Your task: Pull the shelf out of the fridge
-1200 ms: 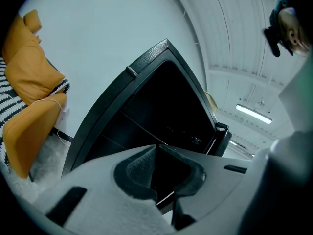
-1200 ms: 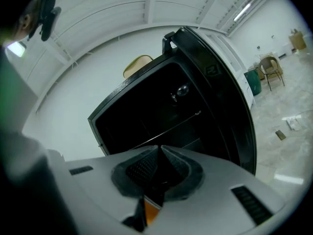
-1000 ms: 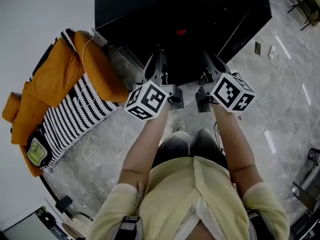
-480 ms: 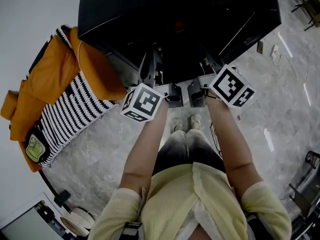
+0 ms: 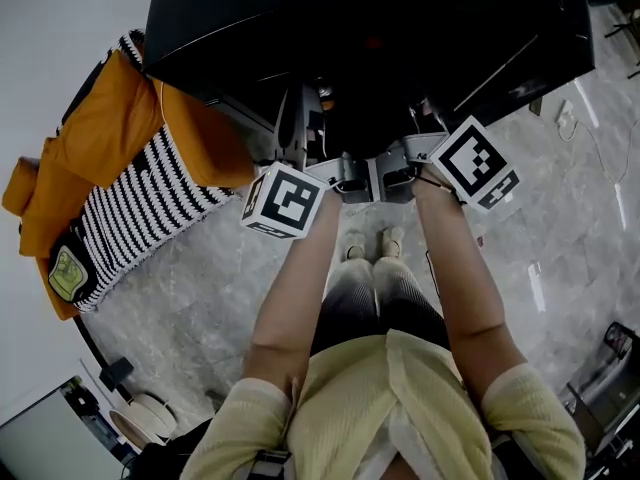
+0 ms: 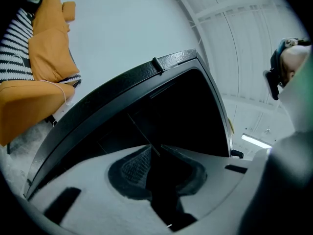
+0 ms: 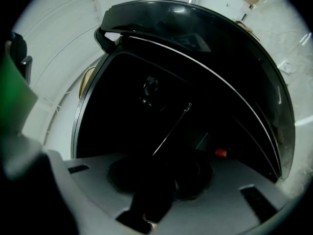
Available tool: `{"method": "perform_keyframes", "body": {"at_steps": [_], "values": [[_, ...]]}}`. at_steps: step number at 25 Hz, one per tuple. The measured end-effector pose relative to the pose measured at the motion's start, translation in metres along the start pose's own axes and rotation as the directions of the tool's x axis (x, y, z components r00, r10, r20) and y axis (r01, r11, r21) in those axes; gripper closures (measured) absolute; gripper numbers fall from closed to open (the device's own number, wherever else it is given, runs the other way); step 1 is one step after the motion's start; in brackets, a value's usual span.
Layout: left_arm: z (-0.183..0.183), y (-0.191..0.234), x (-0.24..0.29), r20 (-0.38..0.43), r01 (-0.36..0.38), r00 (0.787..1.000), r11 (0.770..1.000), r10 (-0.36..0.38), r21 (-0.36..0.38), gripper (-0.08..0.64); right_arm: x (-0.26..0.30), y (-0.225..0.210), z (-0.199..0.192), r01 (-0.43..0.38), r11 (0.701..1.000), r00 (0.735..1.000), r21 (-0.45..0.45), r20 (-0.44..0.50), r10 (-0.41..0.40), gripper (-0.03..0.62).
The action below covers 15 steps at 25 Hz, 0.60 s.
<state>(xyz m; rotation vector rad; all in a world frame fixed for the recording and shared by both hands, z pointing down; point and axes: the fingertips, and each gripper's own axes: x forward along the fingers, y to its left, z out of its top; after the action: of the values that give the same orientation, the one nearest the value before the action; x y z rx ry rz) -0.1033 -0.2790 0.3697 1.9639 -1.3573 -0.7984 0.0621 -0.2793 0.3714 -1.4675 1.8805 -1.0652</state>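
A black fridge (image 5: pixel 250 18) stands open in front of me, its inside dark. Both grippers reach into its lower opening side by side. From the left gripper view the shelf (image 6: pixel 142 131) shows edge-on as a thin line running into the meeting pads of my left gripper (image 6: pixel 155 153), which is shut on it. The right gripper view shows the same thin shelf edge (image 7: pixel 173 129) ending between the dark pads of my right gripper (image 7: pixel 156 163), also shut on it. In the head view the left gripper (image 5: pixel 303 103) and right gripper (image 5: pixel 425 113) vanish into shadow, and the shelf itself is hidden.
The fridge door (image 5: pixel 520 58) hangs open at the right. An orange jacket (image 5: pixel 110 148) over a striped cloth (image 5: pixel 150 218) lies close on the left. Grey marble floor (image 5: pixel 200 298) lies under my feet. A small red item (image 7: pixel 221 152) sits inside the fridge.
The person has stepped nearer to the fridge. Both grippers have gone deeper into the opening and drawn closer together.
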Motion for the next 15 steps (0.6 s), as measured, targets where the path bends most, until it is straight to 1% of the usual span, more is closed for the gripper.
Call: {"method": "perform_keyframes", "body": {"at_steps": [4, 6, 10, 15], "values": [[-0.001, 0.002, 0.000, 0.029, -0.007, 1.000, 1.000, 0.008, -0.022, 0.515, 0.008, 0.001, -0.003, -0.018, 0.999, 1.000, 0.033, -0.012, 0.018, 0.488], [-0.002, 0.003, 0.001, 0.040, -0.001, 0.999, 0.999, 0.003, -0.040, 0.482, 0.010, 0.000, -0.004, -0.022, 0.999, 1.000, 0.044, -0.012, 0.022, 0.483], [-0.001, 0.004, 0.005, 0.060, -0.007, 0.998, 0.997, 0.012, -0.083, 0.456, 0.017, -0.001, -0.001, -0.021, 0.998, 1.000, 0.052, 0.001, 0.021, 0.483], [0.002, 0.002, 0.013, 0.108, 0.009, 0.994, 0.987, 0.008, -0.157, 0.443, 0.026, -0.001, 0.001, -0.029, 0.998, 1.000, 0.055, 0.003, 0.028, 0.479]]}}
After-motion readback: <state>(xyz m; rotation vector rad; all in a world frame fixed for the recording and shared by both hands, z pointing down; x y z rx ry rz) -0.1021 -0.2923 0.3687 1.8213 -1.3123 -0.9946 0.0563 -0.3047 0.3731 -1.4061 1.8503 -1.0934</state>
